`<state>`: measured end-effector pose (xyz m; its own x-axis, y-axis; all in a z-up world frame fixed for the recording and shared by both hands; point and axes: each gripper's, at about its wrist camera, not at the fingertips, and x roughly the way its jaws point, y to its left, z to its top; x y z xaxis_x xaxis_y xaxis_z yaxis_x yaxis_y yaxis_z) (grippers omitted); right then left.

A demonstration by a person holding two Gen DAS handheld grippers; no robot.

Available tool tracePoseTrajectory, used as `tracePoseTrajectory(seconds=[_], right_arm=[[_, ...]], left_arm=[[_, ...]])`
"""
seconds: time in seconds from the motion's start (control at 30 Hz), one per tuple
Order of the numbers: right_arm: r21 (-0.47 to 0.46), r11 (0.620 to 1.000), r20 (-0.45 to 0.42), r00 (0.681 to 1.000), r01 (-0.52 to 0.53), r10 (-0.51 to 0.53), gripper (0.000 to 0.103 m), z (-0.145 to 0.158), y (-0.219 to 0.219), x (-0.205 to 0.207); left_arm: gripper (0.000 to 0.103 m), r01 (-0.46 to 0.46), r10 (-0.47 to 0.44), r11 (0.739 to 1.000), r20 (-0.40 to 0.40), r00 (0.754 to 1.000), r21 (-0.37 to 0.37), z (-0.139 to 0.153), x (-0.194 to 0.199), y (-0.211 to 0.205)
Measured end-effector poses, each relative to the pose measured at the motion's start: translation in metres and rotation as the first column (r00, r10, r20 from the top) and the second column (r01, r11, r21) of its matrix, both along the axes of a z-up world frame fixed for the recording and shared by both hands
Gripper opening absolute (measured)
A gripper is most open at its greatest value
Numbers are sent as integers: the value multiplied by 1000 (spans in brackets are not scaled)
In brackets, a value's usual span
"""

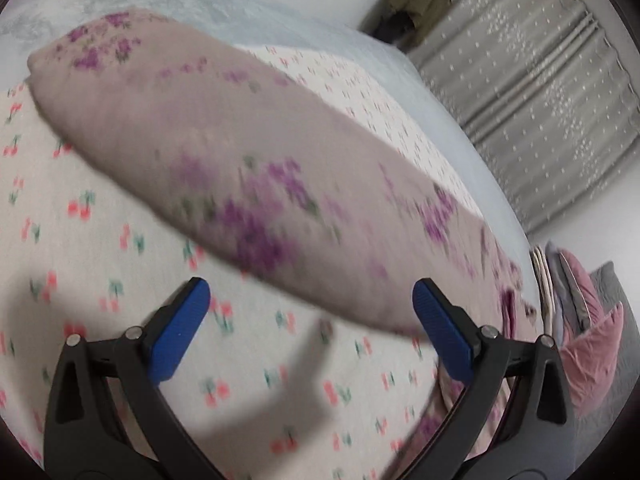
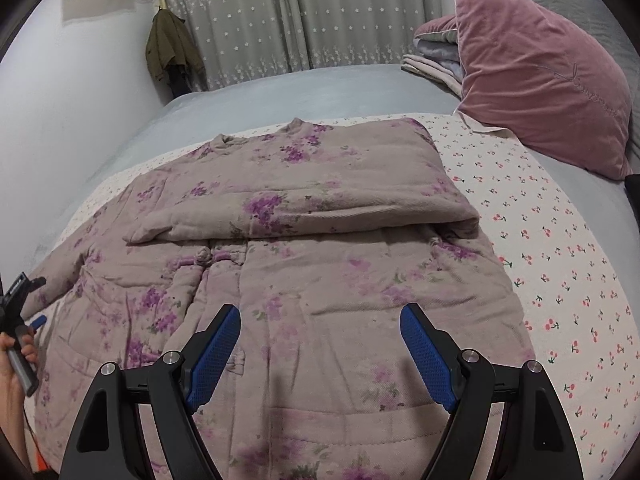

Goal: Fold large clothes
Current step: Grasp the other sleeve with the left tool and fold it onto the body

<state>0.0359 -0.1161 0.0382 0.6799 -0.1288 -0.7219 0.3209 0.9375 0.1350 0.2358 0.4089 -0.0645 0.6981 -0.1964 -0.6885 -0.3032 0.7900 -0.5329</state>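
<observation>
A padded mauve jacket with purple flowers (image 2: 312, 264) lies flat on a cherry-print sheet (image 2: 560, 264). Its right sleeve (image 2: 312, 204) is folded across the chest. Its left sleeve (image 1: 224, 148) stretches out straight, seen blurred in the left wrist view. My left gripper (image 1: 312, 320) is open and empty, hovering just short of that sleeve. It also shows at the left edge of the right wrist view (image 2: 38, 320). My right gripper (image 2: 320, 344) is open and empty above the jacket's lower front.
A pink velvet cushion (image 2: 540, 76) and folded blankets (image 2: 432, 60) sit at the bed's far right. A grey bedcover (image 2: 280, 92) lies beyond the sheet. Starred grey curtains (image 2: 300, 12) and a hanging olive garment (image 2: 168, 48) are behind, with a white wall on the left.
</observation>
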Motion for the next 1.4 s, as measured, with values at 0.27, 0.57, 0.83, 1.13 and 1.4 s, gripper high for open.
tracePoseTrajectory(seconds=[0.27,0.57,0.83,1.13,1.4], right_arm=[[-12,1000,-3,1000,-18,18,83,2,3,2],[-21,1000,-20,1000,-7,7,83,-1,0,5],[-26,1000,-4,1000,9,-9,83,4,-4,0],[-18,1000,1,1000,16,-16,83,5,-8,-2],[-12,1000,-4,1000,24,-24,83,5,-10,-2]], left_arm=[[85,-210,210,977,6,978,24,4,26,45],[18,-334,336,941,-45,941,51,30,45,61],[15,-198,152,943,184,971,266,106,35,-1],[14,91,-189,939,276,942,332,163,31,-114],[14,356,-500,808,229,835,469,157,11,-234]])
